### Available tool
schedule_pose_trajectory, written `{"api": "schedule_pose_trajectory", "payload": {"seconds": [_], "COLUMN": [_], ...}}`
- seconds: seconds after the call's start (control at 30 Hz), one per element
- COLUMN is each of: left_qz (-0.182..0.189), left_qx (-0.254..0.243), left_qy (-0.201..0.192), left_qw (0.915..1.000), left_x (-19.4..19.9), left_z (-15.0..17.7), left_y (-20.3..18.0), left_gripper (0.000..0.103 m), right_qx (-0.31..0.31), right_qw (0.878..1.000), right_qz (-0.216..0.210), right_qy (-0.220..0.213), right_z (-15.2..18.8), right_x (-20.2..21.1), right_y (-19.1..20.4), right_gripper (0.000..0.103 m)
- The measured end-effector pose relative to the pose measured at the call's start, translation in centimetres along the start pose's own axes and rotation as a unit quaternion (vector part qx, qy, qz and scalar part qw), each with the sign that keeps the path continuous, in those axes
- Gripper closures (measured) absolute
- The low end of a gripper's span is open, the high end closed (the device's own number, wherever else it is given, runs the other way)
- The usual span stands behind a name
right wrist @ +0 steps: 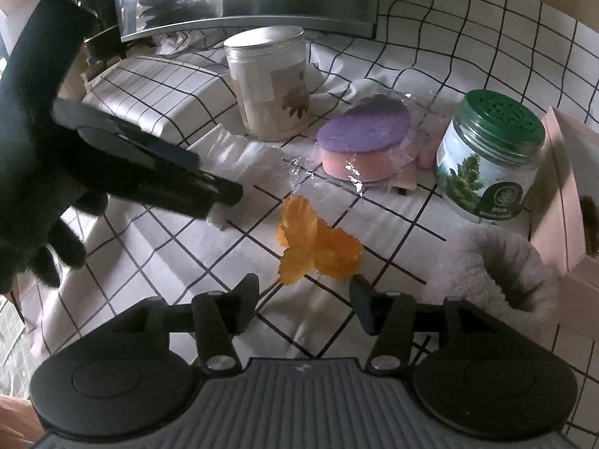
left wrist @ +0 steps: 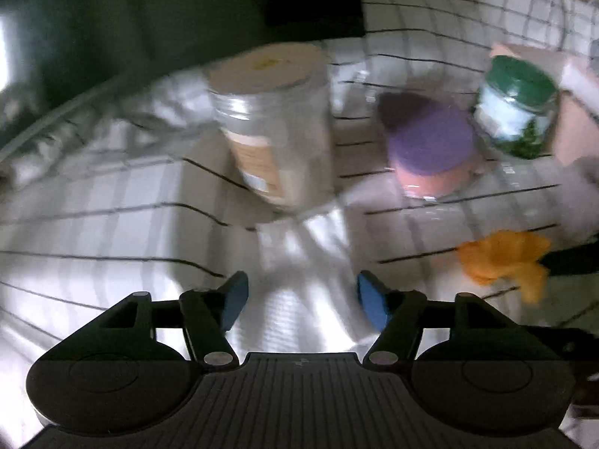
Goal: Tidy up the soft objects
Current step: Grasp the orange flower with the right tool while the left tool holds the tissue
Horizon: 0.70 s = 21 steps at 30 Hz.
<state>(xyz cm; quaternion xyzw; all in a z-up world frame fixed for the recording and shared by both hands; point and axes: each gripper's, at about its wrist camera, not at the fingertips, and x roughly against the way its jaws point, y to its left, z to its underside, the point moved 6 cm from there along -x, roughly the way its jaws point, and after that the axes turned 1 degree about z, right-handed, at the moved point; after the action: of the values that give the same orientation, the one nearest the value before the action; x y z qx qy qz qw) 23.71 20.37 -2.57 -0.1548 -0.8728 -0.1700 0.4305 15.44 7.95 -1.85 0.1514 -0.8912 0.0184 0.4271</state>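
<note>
Both tongs stood with their jaws apart and nothing between the pads. On the left wrist view, the left gripper hung wide open over a white folded cloth, its blue pads clear of the fabric. On the right wrist view, the right gripper was about half open just short of an orange cloth flower, which lay loose on the checked tablecloth ahead of the fingertips; its thin stem ran down toward the gap between the fingers, and whether it touched either one could not be told. That same flower showed at the right of the left wrist view. Behind it sat a purple and pink sponge in clear wrap, a tall jar with a silver lid to the left of the sponge, and a green-lidded jar to the right. A fuzzy white thing with a hollow middle lay at the right, beside a pink box. A gloved hand held the left gripper at the left edge of the right wrist view, its tip over the folded cloth.
</note>
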Motion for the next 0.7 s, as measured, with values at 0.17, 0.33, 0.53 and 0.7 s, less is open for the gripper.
{"api": "schedule_pose_trajectory", "payload": {"seconds": [0.17, 0.33, 0.53, 0.7], "left_qz": [-0.012, -0.001, 0.034, 0.054], "left_qx": [0.025, 0.077, 0.133, 0.087], "left_qy": [0.001, 0.006, 0.041, 0.021], "left_qw": [0.9996, 0.9970, 0.9897, 0.9945], "left_x": [-0.4, -0.7, -1.3, -1.2], "left_z": [-0.6, -1.5, -1.0, -0.4], "left_y": [2.4, 2.8, 1.8, 1.6], "left_gripper": [0.037, 0.033, 0.044, 0.043], "right_qx": [0.006, 0.018, 0.017, 0.008], "right_qw": [1.000, 1.000, 1.000, 1.000], "right_qz": [-0.001, 0.001, 0.011, 0.018], "right_qy": [-0.001, 0.000, -0.002, -0.001], "right_z": [0.2, 0.3, 0.3, 0.2], "right_x": [0.0, -0.2, -0.4, -0.5], "right_y": [0.1, 0.7, 1.1, 1.1], "right_gripper": [0.044, 0.035, 0.033, 0.033]}}
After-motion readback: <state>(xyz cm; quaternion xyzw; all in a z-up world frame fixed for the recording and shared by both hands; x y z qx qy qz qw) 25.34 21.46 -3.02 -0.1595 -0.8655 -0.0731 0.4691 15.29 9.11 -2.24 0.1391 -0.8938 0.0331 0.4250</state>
